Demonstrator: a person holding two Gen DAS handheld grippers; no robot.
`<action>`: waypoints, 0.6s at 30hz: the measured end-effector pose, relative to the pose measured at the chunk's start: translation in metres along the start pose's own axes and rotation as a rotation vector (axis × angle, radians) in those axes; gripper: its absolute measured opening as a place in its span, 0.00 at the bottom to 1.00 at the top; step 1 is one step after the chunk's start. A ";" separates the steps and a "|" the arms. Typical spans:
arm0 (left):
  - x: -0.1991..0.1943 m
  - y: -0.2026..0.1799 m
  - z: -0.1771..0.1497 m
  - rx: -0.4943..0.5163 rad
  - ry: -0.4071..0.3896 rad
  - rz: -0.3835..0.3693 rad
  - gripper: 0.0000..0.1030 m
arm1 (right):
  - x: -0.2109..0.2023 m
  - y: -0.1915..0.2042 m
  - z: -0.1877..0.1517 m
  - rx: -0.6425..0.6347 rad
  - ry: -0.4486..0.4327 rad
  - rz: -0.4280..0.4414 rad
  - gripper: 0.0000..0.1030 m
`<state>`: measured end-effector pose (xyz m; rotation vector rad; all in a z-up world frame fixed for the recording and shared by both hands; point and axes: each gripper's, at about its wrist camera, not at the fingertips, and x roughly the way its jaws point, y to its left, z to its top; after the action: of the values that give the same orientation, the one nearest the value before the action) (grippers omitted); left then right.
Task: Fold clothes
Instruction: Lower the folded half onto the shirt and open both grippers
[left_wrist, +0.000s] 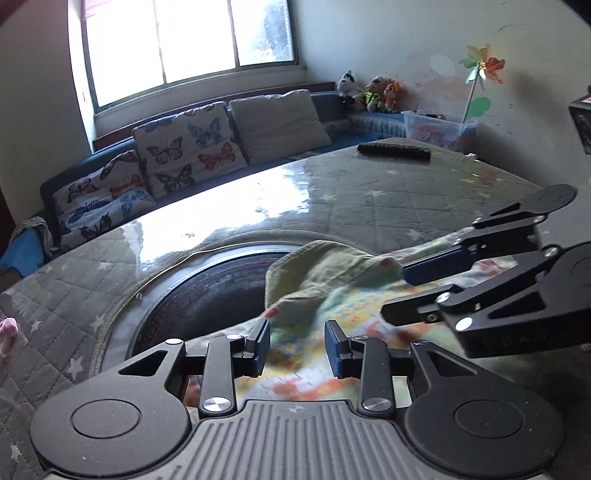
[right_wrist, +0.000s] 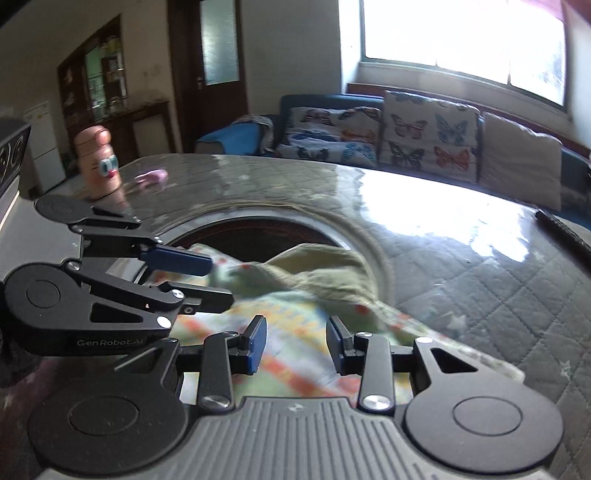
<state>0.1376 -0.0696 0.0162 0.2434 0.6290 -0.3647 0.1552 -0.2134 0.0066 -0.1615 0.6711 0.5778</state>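
Mid-fold: patterned garment (left_wrist: 332, 295) bunched on bench (left_wrist: 369, 199) over the dark round inset. Left gripper (left_wrist: 297, 347) and right gripper (right_wrist: 295, 345) part-open above cloth, nothing visibly pinched. Next: grab an edge, pull flat.

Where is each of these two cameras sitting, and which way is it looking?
Left wrist view: sits on the left gripper, looks along its fingers over the patterned cloth toward the window; the right gripper enters from the right.
Right wrist view: sits on the right gripper, looks over the same cloth toward the sofa and door; the left gripper enters from the left.
Shared: cloth, quilted table, butterfly cushions, both grippers.
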 end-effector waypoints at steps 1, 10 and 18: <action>-0.005 -0.003 -0.004 0.002 -0.006 -0.002 0.34 | -0.003 0.005 -0.003 -0.008 -0.001 0.005 0.35; -0.032 -0.024 -0.039 0.015 -0.041 0.028 0.34 | -0.021 0.043 -0.035 -0.085 -0.022 -0.003 0.38; -0.037 -0.024 -0.052 -0.015 -0.064 0.067 0.35 | -0.036 0.051 -0.054 -0.067 -0.047 0.000 0.39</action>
<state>0.0730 -0.0644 -0.0043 0.2370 0.5589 -0.3023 0.0746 -0.2045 -0.0105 -0.2097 0.6063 0.6023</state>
